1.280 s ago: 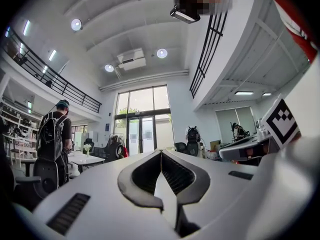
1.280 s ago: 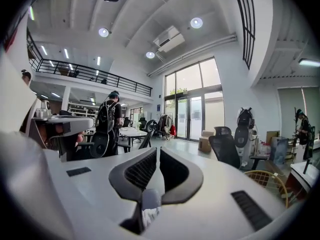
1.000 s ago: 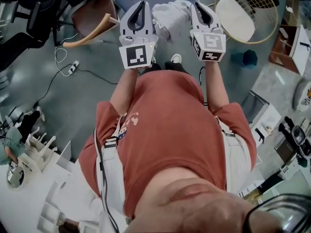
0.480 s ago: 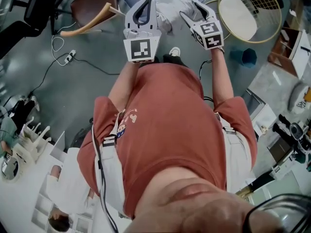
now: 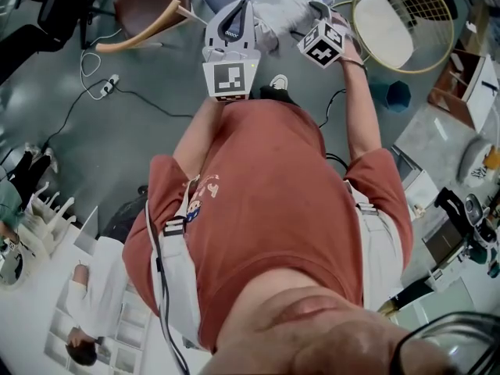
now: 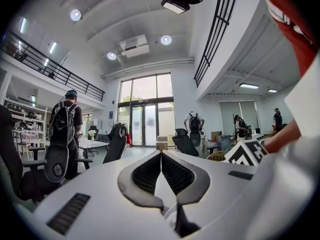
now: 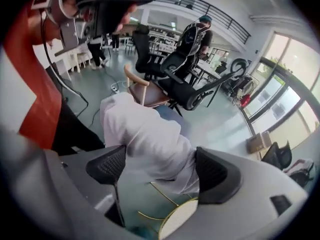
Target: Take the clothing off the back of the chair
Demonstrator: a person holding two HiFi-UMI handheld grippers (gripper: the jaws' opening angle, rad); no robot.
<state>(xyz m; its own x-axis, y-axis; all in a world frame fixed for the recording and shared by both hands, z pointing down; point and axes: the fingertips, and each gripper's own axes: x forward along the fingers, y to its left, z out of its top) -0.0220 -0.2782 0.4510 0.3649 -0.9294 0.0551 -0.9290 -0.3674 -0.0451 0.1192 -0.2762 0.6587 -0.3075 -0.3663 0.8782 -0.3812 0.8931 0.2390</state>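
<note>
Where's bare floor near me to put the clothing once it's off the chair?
Widest bare floor: on your left, bordered by the power strip, wooden chair and your left arm. Crowded: ahead around the clothing and wire chair, right by the shelves, lower left by the white rack.

I wear a rust-red T-shirt [image 5: 266, 201] with short sleeves and a small print [image 5: 205, 198] on the chest. Pale straps [image 5: 178, 280] with a black buckle [image 5: 175, 227] run down my sides, with a thin black cable [image 5: 158, 287] alongside. My left gripper [image 6: 161, 156] and right gripper [image 7: 160, 166] are white shells with black ribbed pads [image 7: 107, 165]. Each carries a cube [image 5: 231, 80] of black-and-white square markers. The right jaws have just been opening, with the clothing [image 7: 150, 139] between them.
</note>
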